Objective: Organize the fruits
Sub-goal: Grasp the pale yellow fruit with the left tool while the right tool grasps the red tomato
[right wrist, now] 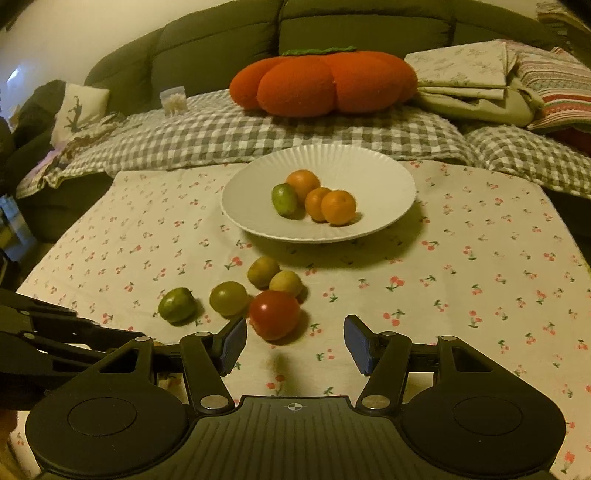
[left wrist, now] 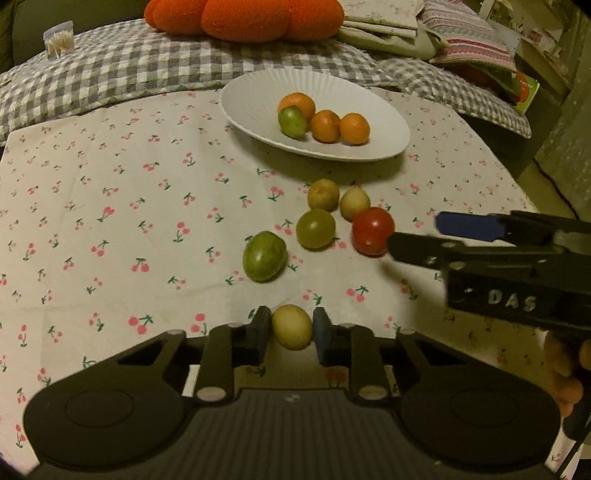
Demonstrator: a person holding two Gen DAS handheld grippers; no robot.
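A white plate (left wrist: 251, 99) (right wrist: 384, 177) holds three oranges (left wrist: 325, 125) (right wrist: 338, 206) and one green fruit (left wrist: 291, 122) (right wrist: 284, 199). On the cherry-print cloth lie a red tomato (left wrist: 373, 230) (right wrist: 275, 314), a green grape-like fruit (left wrist: 316, 229) (right wrist: 229, 298), a green oval fruit (left wrist: 265, 256) (right wrist: 177, 304) and two yellowish fruits (left wrist: 323, 194) (right wrist: 263, 271). My left gripper (left wrist: 291, 330) has its pads against a pale yellow fruit (left wrist: 291, 326). My right gripper (right wrist: 295, 345) (left wrist: 424, 236) is open, just short of the tomato.
An orange pumpkin cushion (right wrist: 321, 83) (left wrist: 243, 16) and folded linens (right wrist: 469, 81) lie on a checked blanket (right wrist: 229, 136) behind the table. A small box of toothpicks (left wrist: 59, 38) stands at the back left. The table's right edge (left wrist: 517, 177) drops off near the right gripper.
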